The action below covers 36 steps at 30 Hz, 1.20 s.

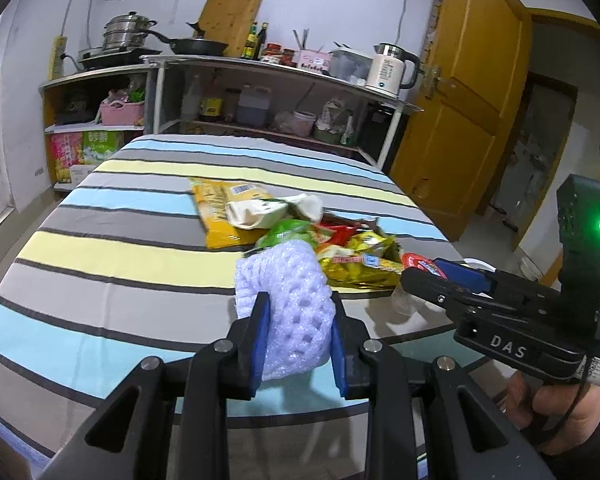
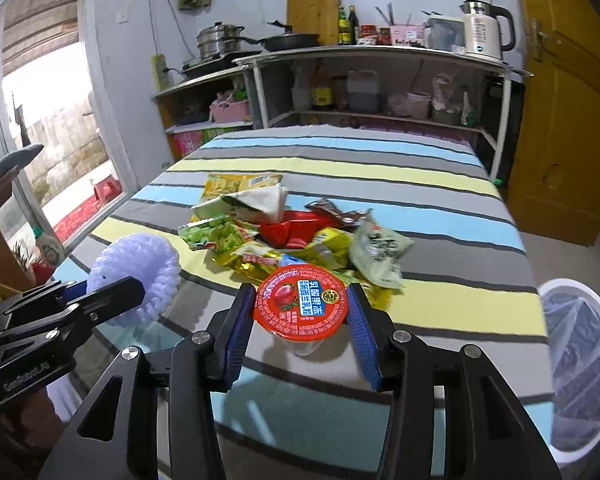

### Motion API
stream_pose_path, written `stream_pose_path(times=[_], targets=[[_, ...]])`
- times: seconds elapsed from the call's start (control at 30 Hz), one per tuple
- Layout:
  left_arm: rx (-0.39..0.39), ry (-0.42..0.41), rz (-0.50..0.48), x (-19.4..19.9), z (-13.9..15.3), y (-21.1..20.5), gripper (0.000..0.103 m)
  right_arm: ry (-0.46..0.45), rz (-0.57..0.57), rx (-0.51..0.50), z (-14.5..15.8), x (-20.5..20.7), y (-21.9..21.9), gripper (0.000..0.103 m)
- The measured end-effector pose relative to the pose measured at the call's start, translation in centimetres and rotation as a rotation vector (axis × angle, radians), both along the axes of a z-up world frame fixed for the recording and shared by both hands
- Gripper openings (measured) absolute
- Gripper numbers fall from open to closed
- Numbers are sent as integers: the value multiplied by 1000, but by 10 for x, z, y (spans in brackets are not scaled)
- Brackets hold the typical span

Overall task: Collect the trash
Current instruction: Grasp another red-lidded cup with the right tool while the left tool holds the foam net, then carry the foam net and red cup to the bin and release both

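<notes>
Foam fruit netting (image 2: 138, 278) is sitting clamped in the left gripper (image 1: 298, 336) at left of frame; mid-frame, the right gripper (image 2: 300, 312) is squeezing a strawberry jelly cup (image 2: 301, 300); the lined bin (image 2: 580, 364) is waiting lower right, nearer the right gripper.

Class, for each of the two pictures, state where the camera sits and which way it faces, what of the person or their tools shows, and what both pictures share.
Left wrist view: sits on the left claw, facing the kitchen shelf; claw grips a foam net; right claw and hand show.
Right wrist view: sits on the right claw, facing likewise; claw grips a jelly cup; left claw shows.
Shared: striped table, wrapper pile, kettle.
</notes>
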<state>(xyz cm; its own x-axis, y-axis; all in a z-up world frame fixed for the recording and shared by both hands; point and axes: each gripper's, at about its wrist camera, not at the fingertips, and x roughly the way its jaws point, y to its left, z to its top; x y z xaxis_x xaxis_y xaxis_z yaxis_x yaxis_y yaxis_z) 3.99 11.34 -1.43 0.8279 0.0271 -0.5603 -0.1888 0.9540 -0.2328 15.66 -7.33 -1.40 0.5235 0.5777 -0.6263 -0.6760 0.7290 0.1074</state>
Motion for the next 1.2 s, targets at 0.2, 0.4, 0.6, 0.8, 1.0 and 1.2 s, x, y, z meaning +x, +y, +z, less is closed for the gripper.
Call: stream_pose_path(times=[0.2,0.4,0.6,0.8,1.0,1.2], targets=[[16,-15,-69,11,12,-28,28,-24,-70,24,11,-5,-41,47],[26,-20,-163,30,20,-66,28,-41,-168,40,19,-5,-87,47],[32,-24,-263,54,27,-108,28,-55,-280,52,25,-1,-136,47],[43,-29,-361,77,34,-149,28,-60,-384,56,23,6,-181,47],[44,-31,-437,100,36,-185,28,-41,-473,60,15,17,-223,47],[37,-21,-506,123,32,-216,29,-13,-521,57,4,32,-247,47]])
